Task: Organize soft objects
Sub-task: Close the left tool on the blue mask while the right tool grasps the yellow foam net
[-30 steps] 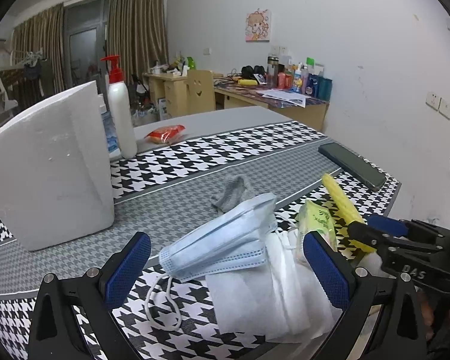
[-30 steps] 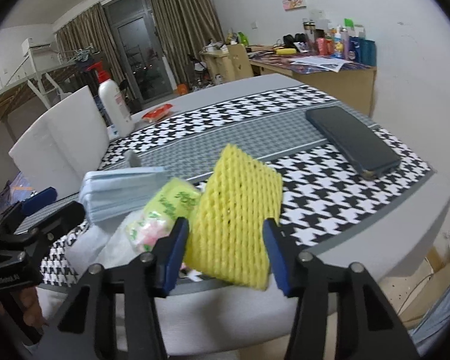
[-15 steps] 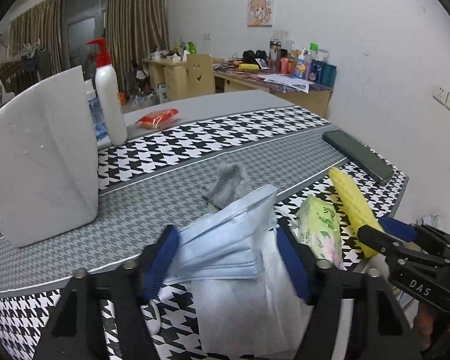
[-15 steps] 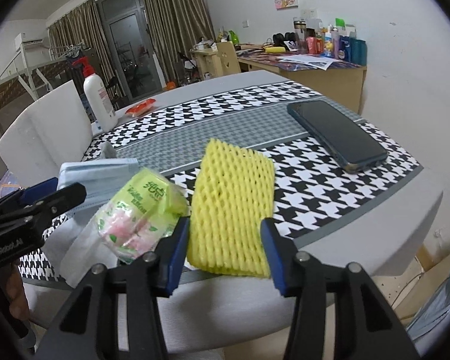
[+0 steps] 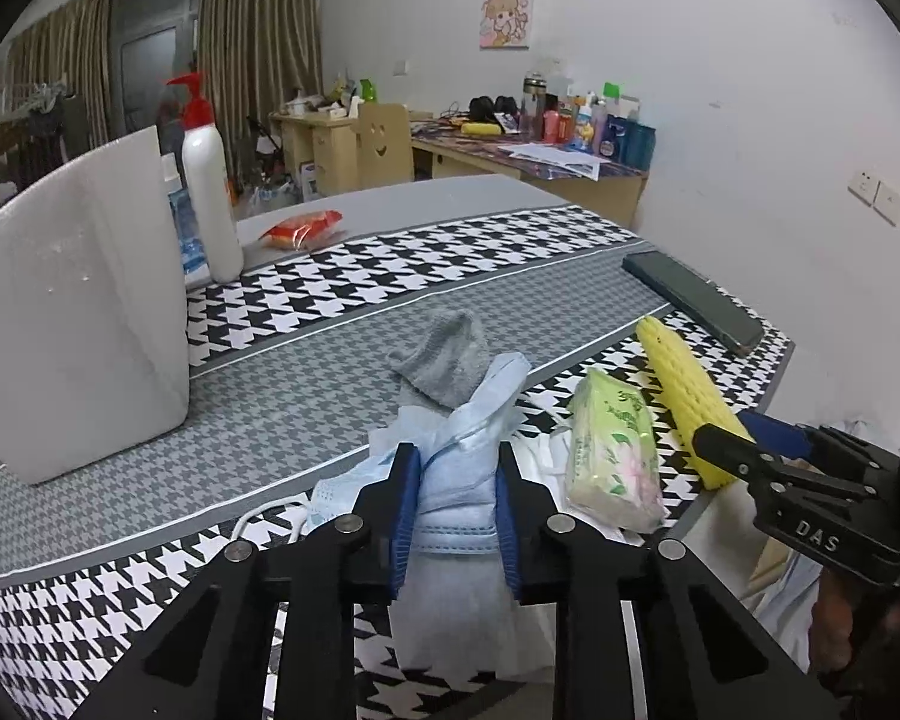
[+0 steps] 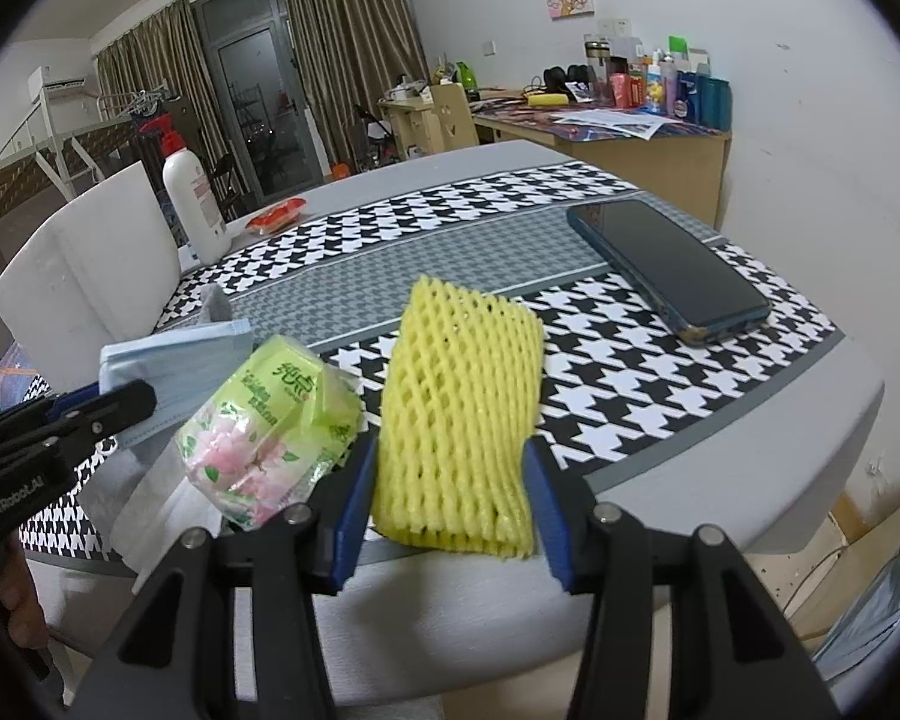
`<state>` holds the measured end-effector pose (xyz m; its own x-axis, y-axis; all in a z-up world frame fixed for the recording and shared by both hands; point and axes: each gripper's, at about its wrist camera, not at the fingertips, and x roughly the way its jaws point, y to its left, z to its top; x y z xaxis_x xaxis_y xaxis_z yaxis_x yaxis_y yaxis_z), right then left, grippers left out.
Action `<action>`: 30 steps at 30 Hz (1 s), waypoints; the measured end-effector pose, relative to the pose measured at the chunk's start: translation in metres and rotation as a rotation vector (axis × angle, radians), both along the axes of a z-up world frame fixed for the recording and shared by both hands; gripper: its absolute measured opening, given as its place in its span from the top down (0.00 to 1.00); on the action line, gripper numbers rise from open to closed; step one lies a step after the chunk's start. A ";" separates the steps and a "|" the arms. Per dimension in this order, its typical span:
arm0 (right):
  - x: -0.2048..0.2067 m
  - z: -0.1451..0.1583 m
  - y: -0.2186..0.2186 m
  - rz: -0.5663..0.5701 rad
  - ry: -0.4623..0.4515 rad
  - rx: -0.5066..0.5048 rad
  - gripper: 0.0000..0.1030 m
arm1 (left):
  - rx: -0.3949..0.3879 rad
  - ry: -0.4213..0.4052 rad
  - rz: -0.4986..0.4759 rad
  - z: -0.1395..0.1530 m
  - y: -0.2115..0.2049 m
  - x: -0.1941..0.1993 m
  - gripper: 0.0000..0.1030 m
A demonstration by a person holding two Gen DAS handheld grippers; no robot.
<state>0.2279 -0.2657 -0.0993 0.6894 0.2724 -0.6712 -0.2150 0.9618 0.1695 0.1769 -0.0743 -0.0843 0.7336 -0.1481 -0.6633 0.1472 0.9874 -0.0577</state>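
A counter (image 5: 282, 420) covered with a black-and-white houndstooth cloth fills the foreground of a bedroom with curtains and a cluttered desk (image 6: 642, 144) at the rear wall.

Left claw (image 5: 457, 501): blue pads pressed together on a bunched light-blue face mask (image 5: 459, 468), which lies on white tissue sheets (image 5: 468, 612) at the near counter edge. A grey sock (image 5: 444, 360) rests on the far end of the mask. The claw body reads "GenRobot.AI" in the right wrist view.

Right claw (image 6: 453, 501): pads clamped on the near end of a yellow foam net sleeve (image 6: 462, 402); its far end lies on the cloth. The claw body reads "DAS" in the left wrist view.

Between the two claws lies a green tissue packet (image 6: 270, 426) with pink flowers and Chinese print, too small to read reliably.

Farther out: a dark phone (image 6: 666, 270) near the right counter edge, a white foam block (image 5: 78, 312), a white pump bottle (image 5: 207, 192) with red head, a red packet (image 5: 300, 228). The block hides most of a blue-labelled item behind it.
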 end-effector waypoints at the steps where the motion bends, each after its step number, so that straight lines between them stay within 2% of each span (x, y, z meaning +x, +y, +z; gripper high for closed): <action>1: 0.000 0.000 0.000 -0.001 -0.002 0.001 0.48 | 0.000 -0.005 -0.002 0.002 0.001 -0.003 0.76; 5: -0.003 0.001 -0.001 -0.007 -0.007 -0.003 0.38 | -0.009 -0.040 -0.003 0.013 0.007 -0.012 0.77; 17: 0.002 -0.005 0.003 -0.029 0.013 -0.039 0.38 | -0.031 -0.066 -0.008 0.022 0.016 -0.023 0.80; 19: 0.003 -0.006 0.003 -0.037 0.020 -0.051 0.43 | -0.035 -0.070 -0.007 0.023 0.018 -0.024 0.80; 22: 0.002 -0.006 0.004 -0.032 0.022 -0.063 0.55 | -0.040 -0.075 -0.004 0.024 0.020 -0.027 0.80; 24: 0.001 -0.005 0.004 -0.020 0.023 -0.050 0.69 | -0.044 -0.075 0.002 0.024 0.023 -0.027 0.80; 26: -0.002 -0.002 0.008 -0.017 0.004 -0.072 0.76 | -0.048 -0.077 0.007 0.024 0.025 -0.028 0.80; 30: -0.007 0.007 0.012 -0.005 -0.023 -0.073 0.77 | -0.059 -0.086 0.017 0.027 0.032 -0.030 0.80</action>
